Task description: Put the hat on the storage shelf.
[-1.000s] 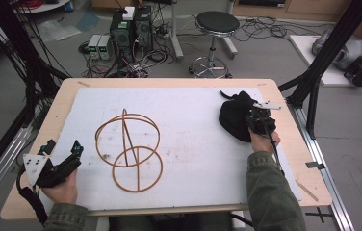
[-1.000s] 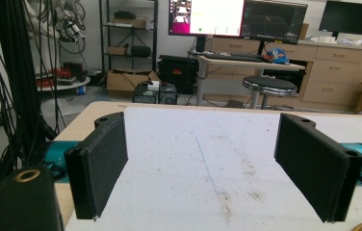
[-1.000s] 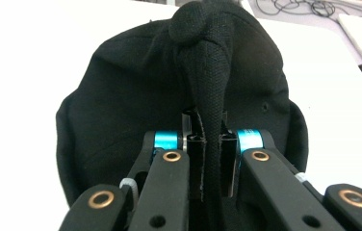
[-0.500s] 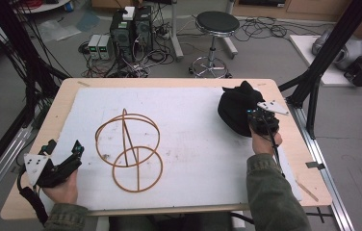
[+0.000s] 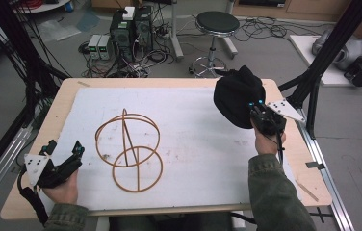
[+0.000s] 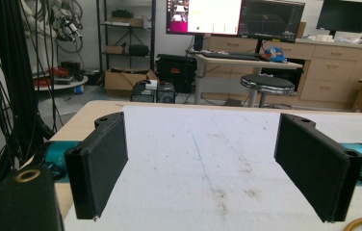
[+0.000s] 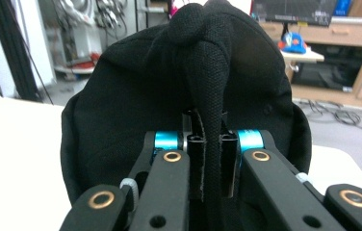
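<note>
Lifting the black cap [image 5: 237,96] is what your right gripper [image 5: 261,118] is doing now. A second ago the cap sat lower, close to the white sheet [image 5: 193,139] on the right side of the table [image 5: 58,98]. Half a second ago it had started to rise. Now it hangs in the air above the far right part of the table, and it looks round and puffy from the high view.

In the right gripper view, your jaws are squeezed tight on a fold of the cap's cloth [image 7: 208,139]. The rest of the cap [image 7: 135,106] droops around them like a little bag. That grip looks good, so I think the cap will not slip if you move slowly.

Your left gripper [image 5: 66,154] has not moved. It rests at the near left corner of the table, with its jaws spread wide apart and nothing between them. You can see the bare white sheet [image 6: 208,159] between them in the left gripper view.

The wire frame [image 5: 128,147] has stayed put too. It sits on the sheet left of the middle, well apart from the cap. It has two brown rings with thin bars joining them.

Since the cap is up and free, I guess your next job is to carry it left, over to the frame. Your left gripper is near the frame and could hold it steady.
</note>
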